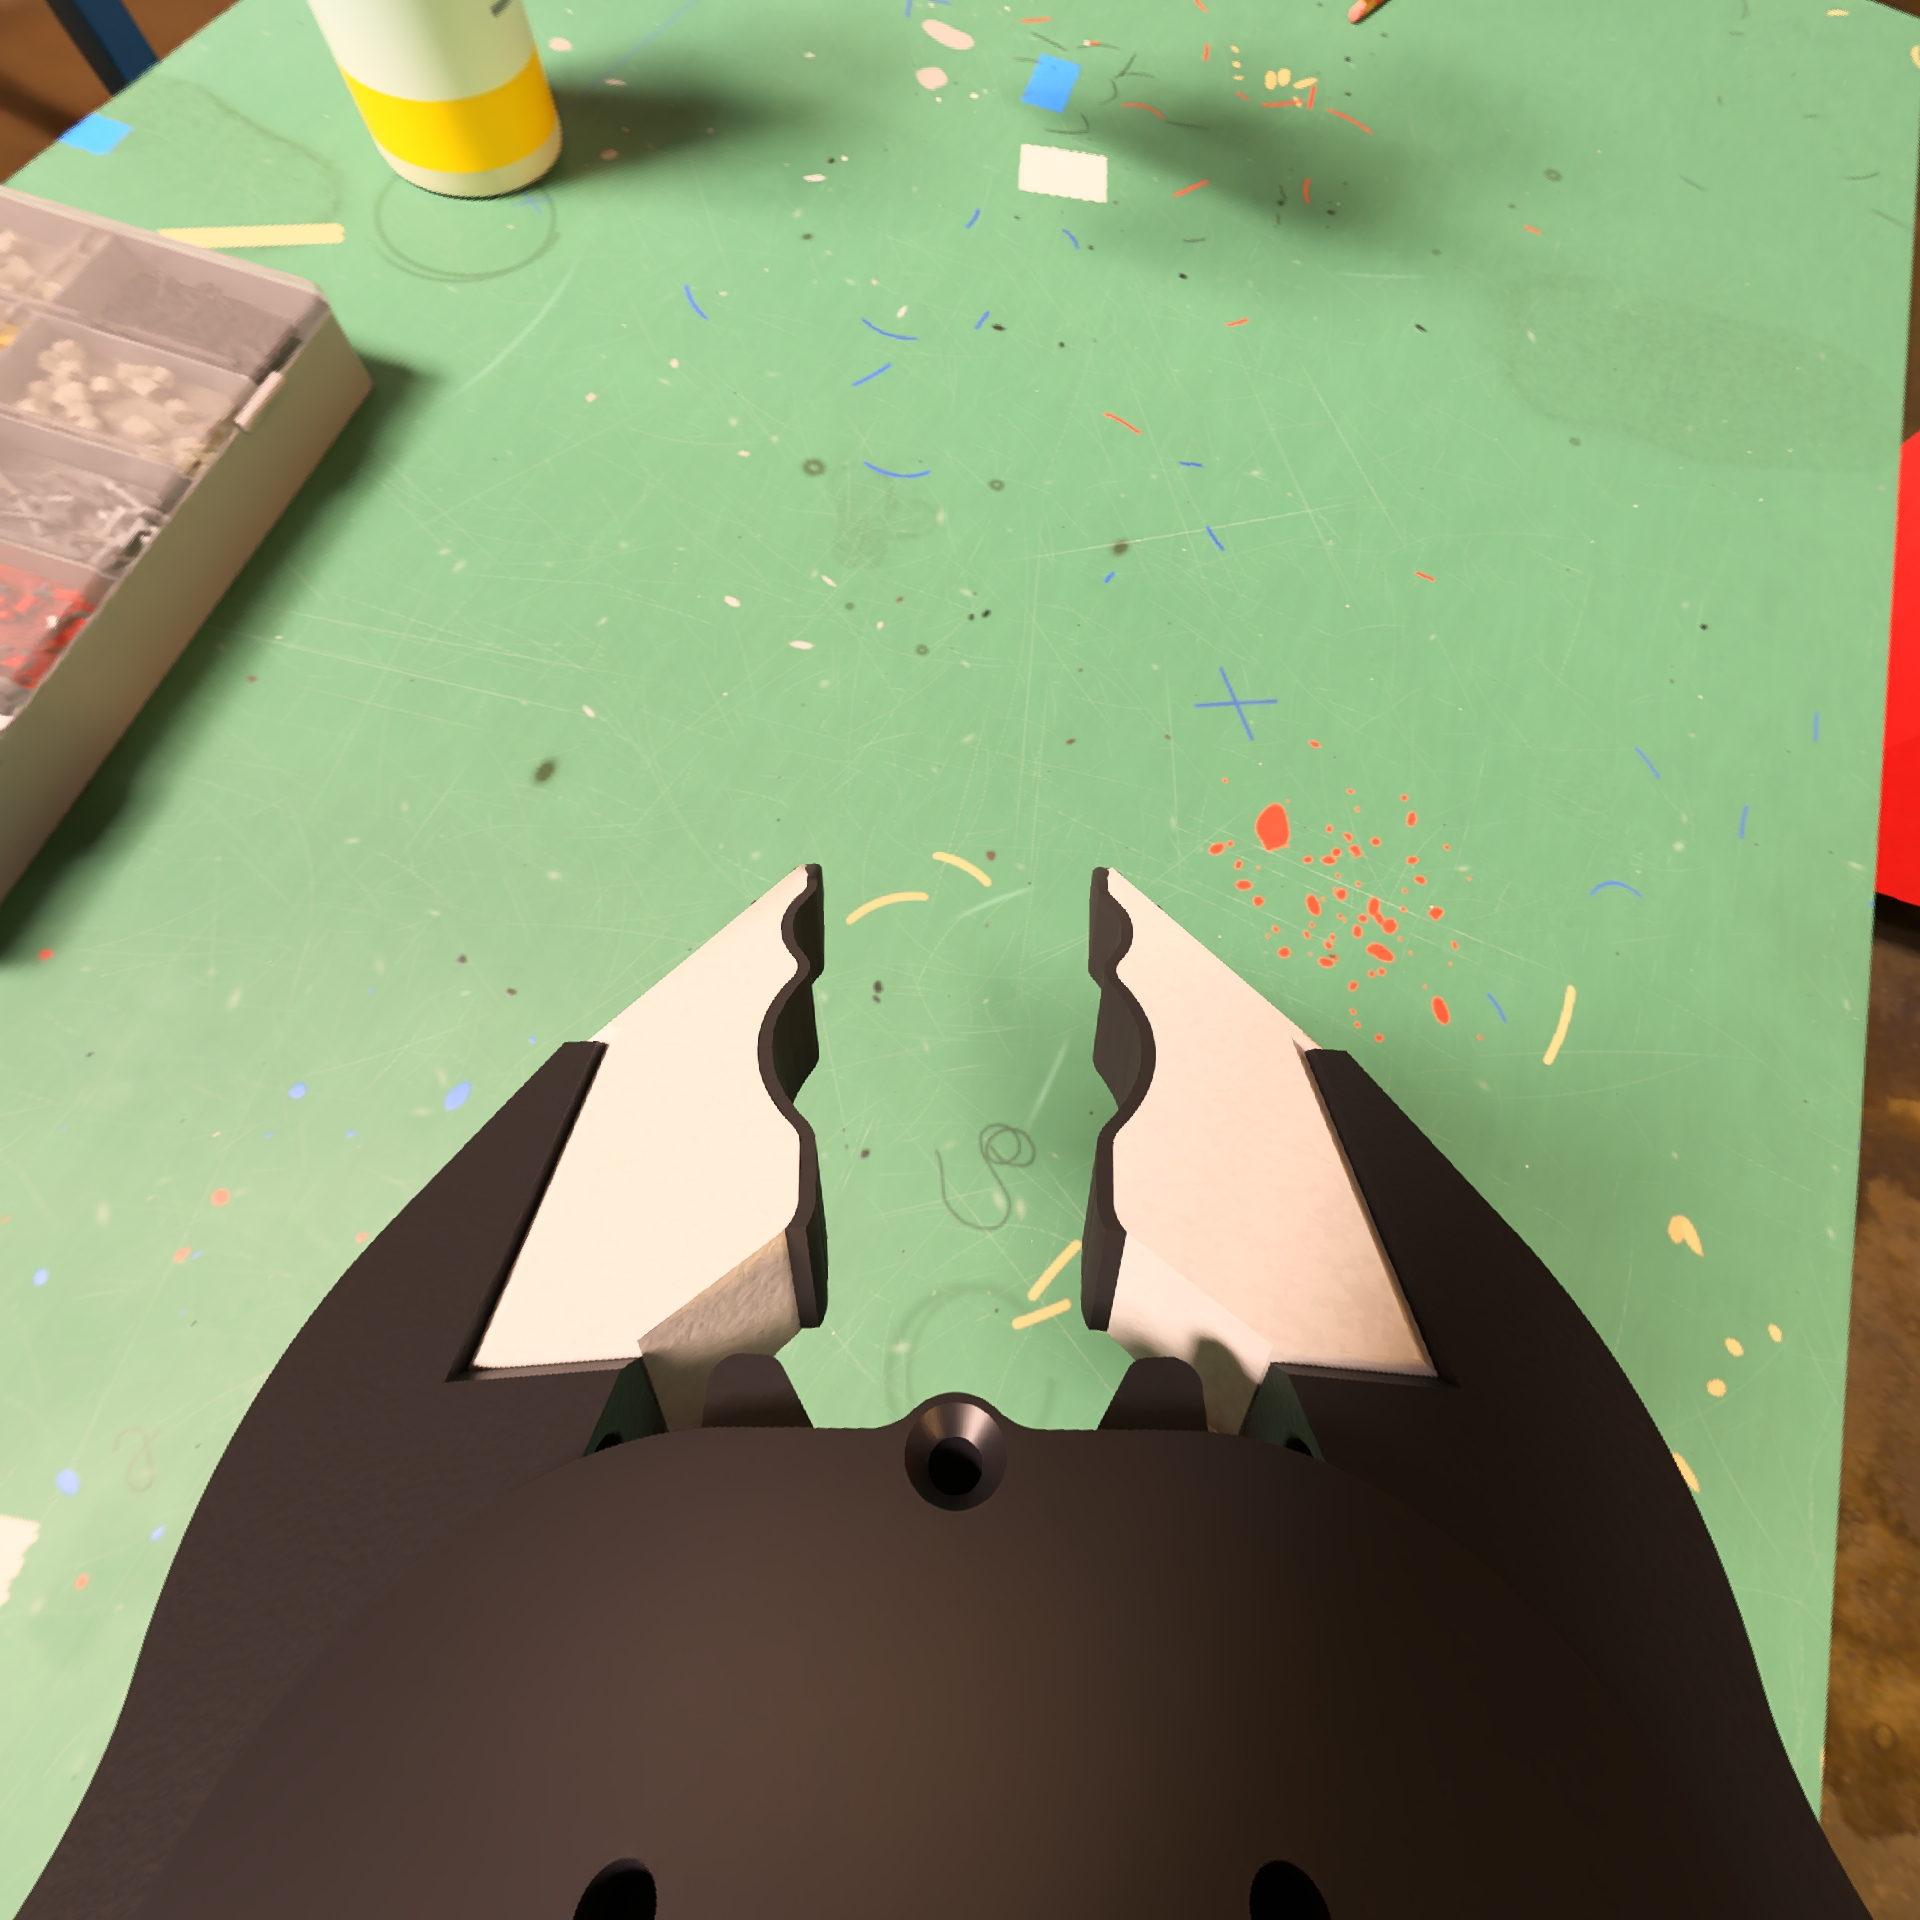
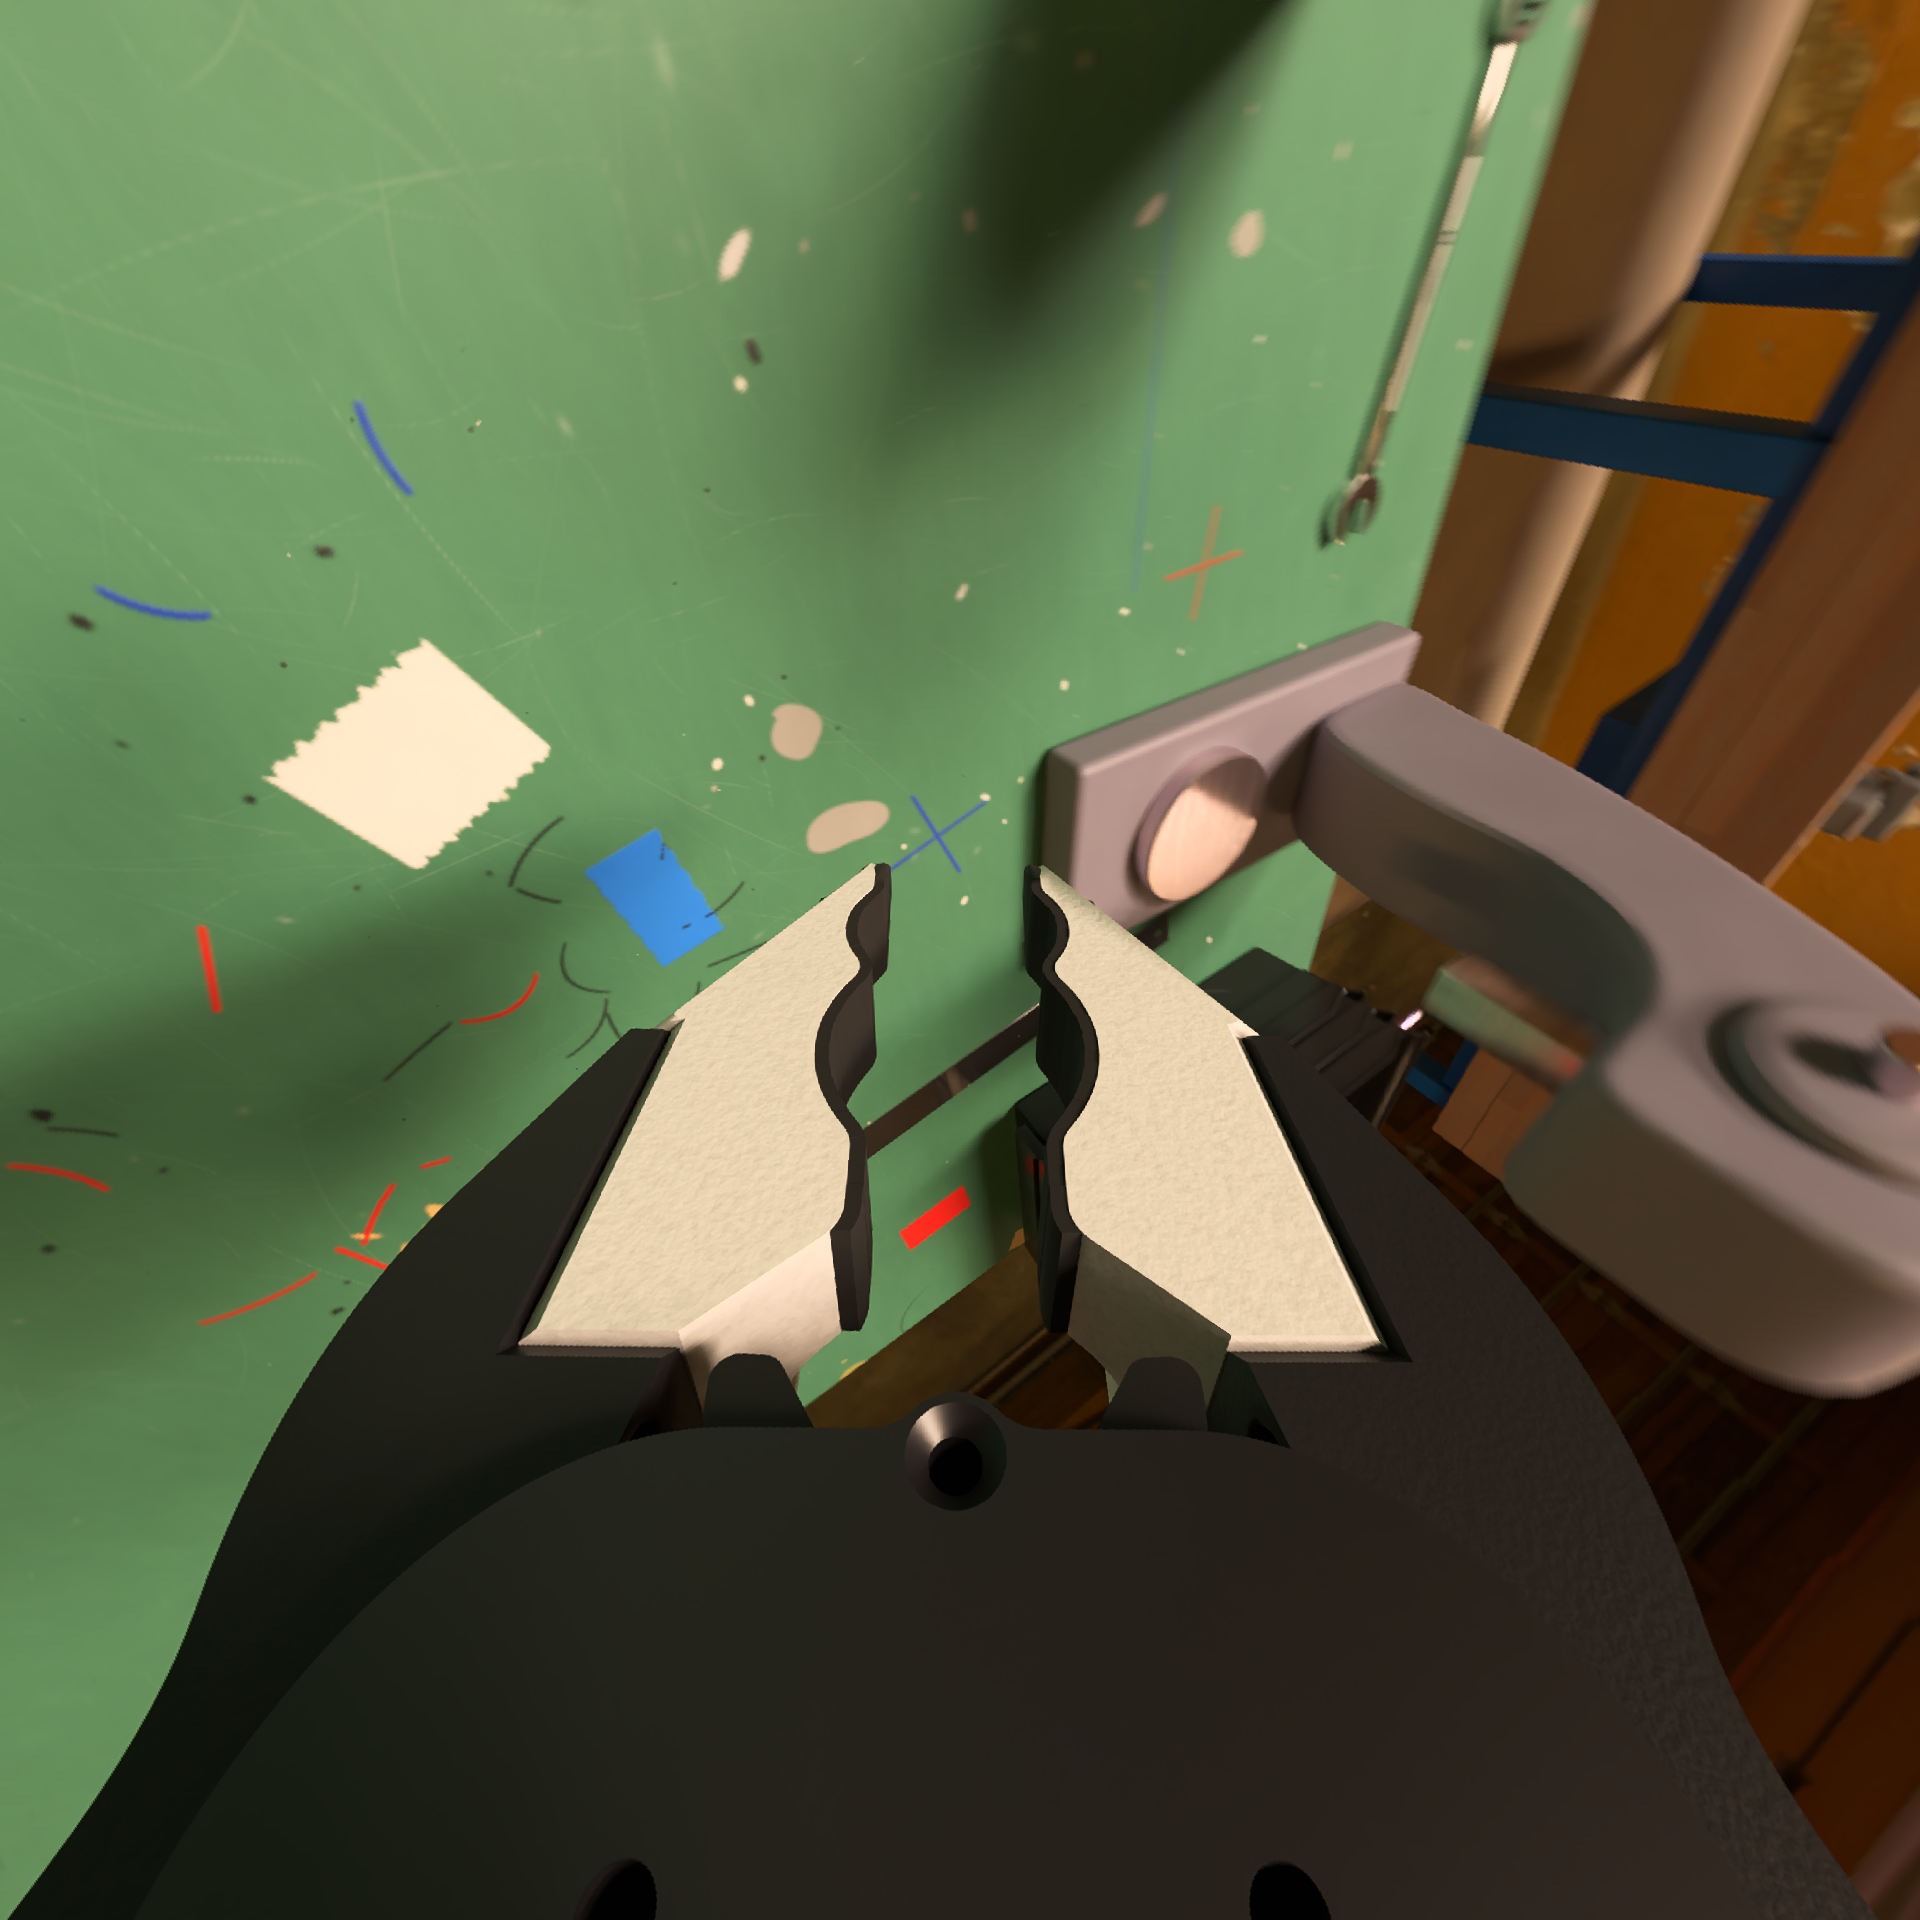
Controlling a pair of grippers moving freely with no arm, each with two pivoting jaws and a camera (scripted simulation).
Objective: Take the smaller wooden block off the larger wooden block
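Neither wooden block shows in either view. My left gripper [image 1: 956, 883] is open and empty, hovering over the paint-flecked green table [image 1: 1039, 540]. My right gripper [image 2: 956, 883] is open with a narrower gap and empty, above the green table [image 2: 520, 364] near its right edge. Nothing sits between either pair of jaws.
A lidded parts organiser [image 1: 135, 488] lies at the left and a white and yellow bottle [image 1: 447, 94] at the far left. A red object [image 1: 1901, 675] pokes in at the right edge. A grey clamp [image 2: 1455, 935] grips the table edge, a spanner [image 2: 1423, 291] beyond it.
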